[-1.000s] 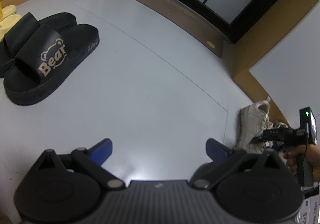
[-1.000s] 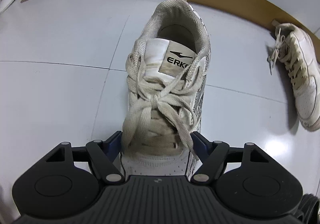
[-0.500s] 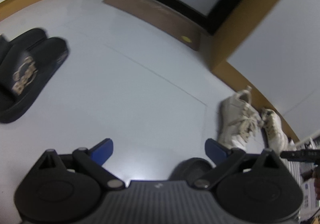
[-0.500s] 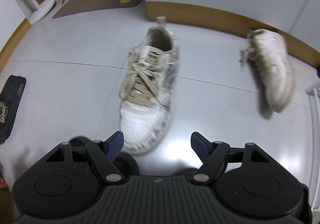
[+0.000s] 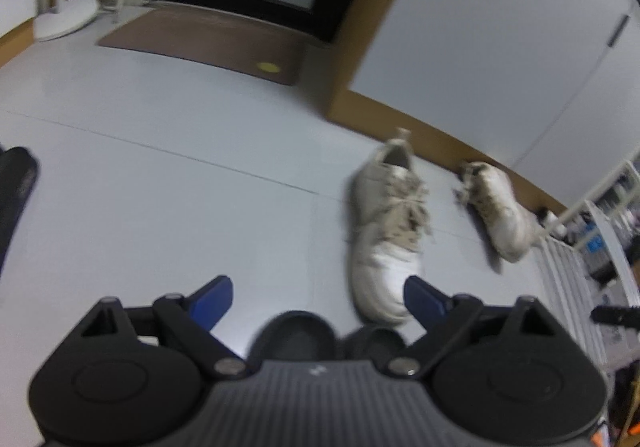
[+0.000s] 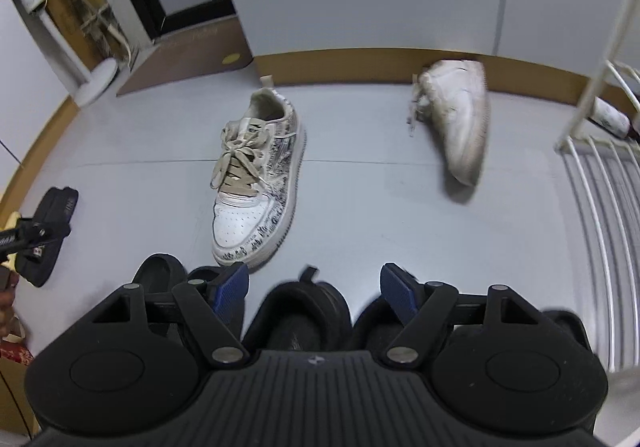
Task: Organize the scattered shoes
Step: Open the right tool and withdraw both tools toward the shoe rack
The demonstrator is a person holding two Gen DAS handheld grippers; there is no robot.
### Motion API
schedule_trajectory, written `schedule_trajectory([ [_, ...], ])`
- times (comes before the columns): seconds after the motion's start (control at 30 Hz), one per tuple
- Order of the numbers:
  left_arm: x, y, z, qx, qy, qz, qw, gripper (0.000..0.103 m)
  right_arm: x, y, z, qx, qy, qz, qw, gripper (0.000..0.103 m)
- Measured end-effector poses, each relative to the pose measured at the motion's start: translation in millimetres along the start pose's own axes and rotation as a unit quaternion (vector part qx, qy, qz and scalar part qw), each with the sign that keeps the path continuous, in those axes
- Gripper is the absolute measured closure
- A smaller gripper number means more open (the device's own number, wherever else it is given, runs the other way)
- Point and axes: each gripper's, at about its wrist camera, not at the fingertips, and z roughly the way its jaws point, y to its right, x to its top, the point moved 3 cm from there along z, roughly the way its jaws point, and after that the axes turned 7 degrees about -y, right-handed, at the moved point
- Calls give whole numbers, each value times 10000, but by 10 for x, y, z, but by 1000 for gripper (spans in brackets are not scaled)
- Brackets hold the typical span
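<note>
No readable text in either view. Printed sneaker: black script-like marks run along its side and toe edge, too small to make out. Black slipper, at nine o'clock in the right wrist view: pale marking on its side, illegible. Left wrist view blurred throughout.

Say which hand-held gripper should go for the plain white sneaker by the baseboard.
Right, probably. The right hand-held gripper is empty, and the plain white sneaker lies ahead, right of centre. The left hand-held gripper sees it far off to its right, beyond the printed sneaker.
</note>
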Motion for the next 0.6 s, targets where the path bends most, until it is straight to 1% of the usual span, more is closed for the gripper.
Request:
schedule_trajectory([
  [0.1, 46, 239, -73, -14, -6, 394, 9992, 13, -250, 194, -105, 15, 84, 159, 9998, 26],
  [0.17, 93, 425, -109, 13, -28, 687, 9976, 13, -442, 354, -195, 4, 257, 313, 9992, 25],
  [0.27, 173, 599, -117, 23, -21, 911, 9958, 13, -637, 505, -299, 8, 585, 470, 9972, 25],
  [0.33, 285, 779, -124, 20, 82, 1073, 9942, 13, -786, 589, -374, -76, 907, 483, 9947, 25],
  [0.47, 480, 1073, -91, 12, 128, 1218, 9925, 15, -938, 699, -443, 78, 1383, 675, 9881, 25],
  [0.53, 554, 1226, -45, -46, 121, 1289, 9916, 15, -971, 756, -478, 134, 1448, 876, 9855, 25],
  [0.6, 601, 1378, 27, -127, 125, 1405, 9899, 15, -970, 773, -526, 162, 1500, 846, 9849, 25],
])
